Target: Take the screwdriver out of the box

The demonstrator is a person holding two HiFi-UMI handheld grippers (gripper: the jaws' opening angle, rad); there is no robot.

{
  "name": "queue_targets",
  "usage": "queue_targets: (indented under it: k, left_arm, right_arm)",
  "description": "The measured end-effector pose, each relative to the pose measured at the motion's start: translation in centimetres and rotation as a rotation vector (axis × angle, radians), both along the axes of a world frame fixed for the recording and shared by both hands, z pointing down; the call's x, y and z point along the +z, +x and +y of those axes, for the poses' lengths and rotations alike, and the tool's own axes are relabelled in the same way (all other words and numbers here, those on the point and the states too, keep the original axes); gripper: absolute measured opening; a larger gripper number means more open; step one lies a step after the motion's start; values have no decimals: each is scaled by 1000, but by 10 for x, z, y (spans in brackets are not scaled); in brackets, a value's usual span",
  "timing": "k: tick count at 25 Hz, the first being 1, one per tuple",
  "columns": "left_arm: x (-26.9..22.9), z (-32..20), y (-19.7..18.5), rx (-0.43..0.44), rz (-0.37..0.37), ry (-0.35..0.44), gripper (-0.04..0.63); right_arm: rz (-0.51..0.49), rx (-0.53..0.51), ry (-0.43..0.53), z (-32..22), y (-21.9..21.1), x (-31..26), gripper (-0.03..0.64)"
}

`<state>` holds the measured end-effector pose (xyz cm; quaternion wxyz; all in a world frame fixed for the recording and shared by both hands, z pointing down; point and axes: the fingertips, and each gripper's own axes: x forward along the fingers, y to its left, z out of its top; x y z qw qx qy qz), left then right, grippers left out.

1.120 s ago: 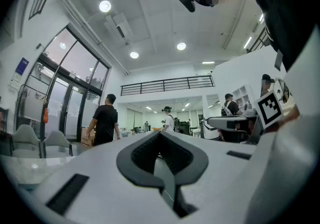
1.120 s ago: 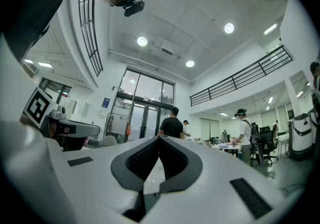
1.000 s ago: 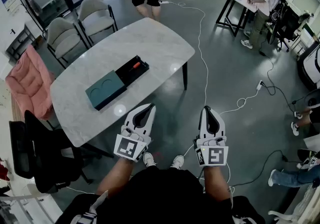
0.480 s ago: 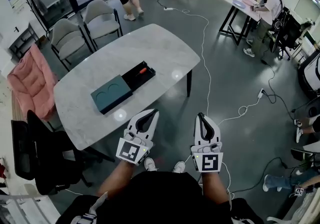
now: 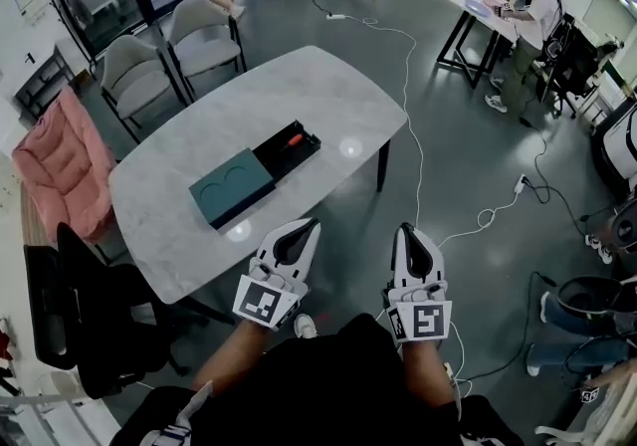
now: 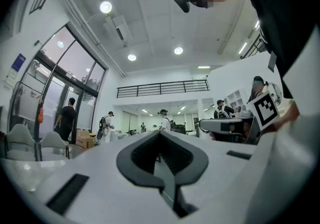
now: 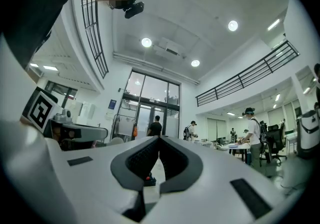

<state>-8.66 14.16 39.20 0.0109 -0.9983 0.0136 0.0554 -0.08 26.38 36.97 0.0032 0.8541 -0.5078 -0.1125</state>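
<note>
Nearest, the left gripper (image 5: 303,232) and right gripper (image 5: 405,235) are held side by side, short of the tabletop's near edge. Each has its jaws closed tip to tip, holding nothing. Beyond them, the pale marble tabletop (image 5: 318,86) carries the box (image 5: 299,157), a black open tray with a teal lid (image 5: 231,189) against its end. The orange-handled screwdriver (image 5: 295,139) lies inside the tray. If the jaws arrive closed, they would likely nudge the tool or shove the box. The narrow tray could also catch a jaw on its wall.
</note>
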Motion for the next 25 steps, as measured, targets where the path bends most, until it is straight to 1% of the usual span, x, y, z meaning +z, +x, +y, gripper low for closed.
queue_targets:
  k: [3, 7, 9, 12, 14, 15, 17, 19, 23, 25]
  left_arm:
    - [3, -5, -1, 5, 9, 2, 5]
    - [11, -13, 7, 3, -15, -16, 5]
    - [15, -19, 15, -9, -37, -30, 5]
    - [10, -30, 30, -23, -14, -1, 5]
    - [17, -34, 42, -31, -43, -14, 5]
    - [21, -36, 49, -37, -58, -26, 5]
    - [22, -41, 61, -49, -59, -35, 5]
    - [22, -47, 72, -55, -46, -25, 5]
    - [22, -54, 96, -74, -55, 0, 5]
    - [25, -58, 107, -100, -88, -12, 5]
  right_arm:
    - [-8, -19, 8, -8, -4, 2, 25]
    - [-31, -50, 16, -19, 4, 6, 25]
    - [-33, -53, 8, -27, 14, 9, 25]
    - [-43, -36, -31, -40, 34, 17, 25]
    - [-61, -31, -54, -46, 49, 25, 25]
    - [-70, -37, -60, -48, 55, 29, 25]
    - [-77, -59, -62, -56, 66, 35, 25]
    - [-79, -82, -58, -66, 78, 38, 25]
    - [-111, -116, -64, -78, 101, 44, 25]
    - [-144, -128, -57, -82, 115, 47, 25]
